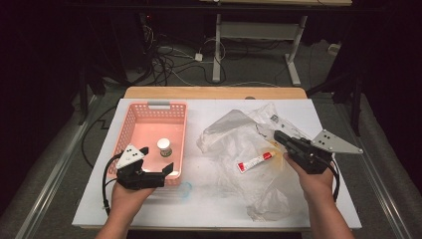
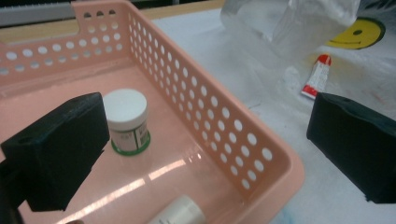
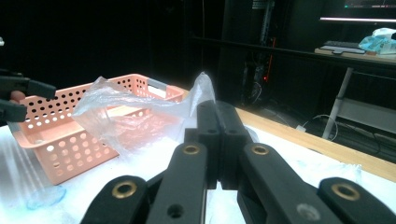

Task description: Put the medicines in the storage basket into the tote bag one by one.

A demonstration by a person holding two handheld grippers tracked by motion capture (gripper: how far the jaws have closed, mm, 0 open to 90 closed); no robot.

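Note:
A pink perforated basket (image 1: 130, 130) (image 2: 243, 135) stands at the table's left. Inside it stands a white-lidded jar (image 1: 164, 147) (image 2: 125, 119), and a second white container (image 2: 180, 212) lies by the near wall. My left gripper (image 1: 157, 159) (image 2: 205, 149) hangs open over the basket's near right corner, its jaws straddling the right wall with nothing between them. A crumpled clear plastic bag (image 1: 249, 144) (image 3: 121, 112) lies at the right with a red-and-white tube (image 1: 255, 161) (image 2: 315, 77) on it. My right gripper (image 1: 277, 135) (image 3: 217, 109) is shut on a fold of the bag's film.
A yellow smiley print (image 2: 357, 32) shows on the bag. A faint blue smear (image 1: 184, 189) marks the white table top (image 1: 209, 204) near the basket's front corner. A wooden edge (image 1: 214, 92) borders the far side; cables and desk legs lie on the floor beyond.

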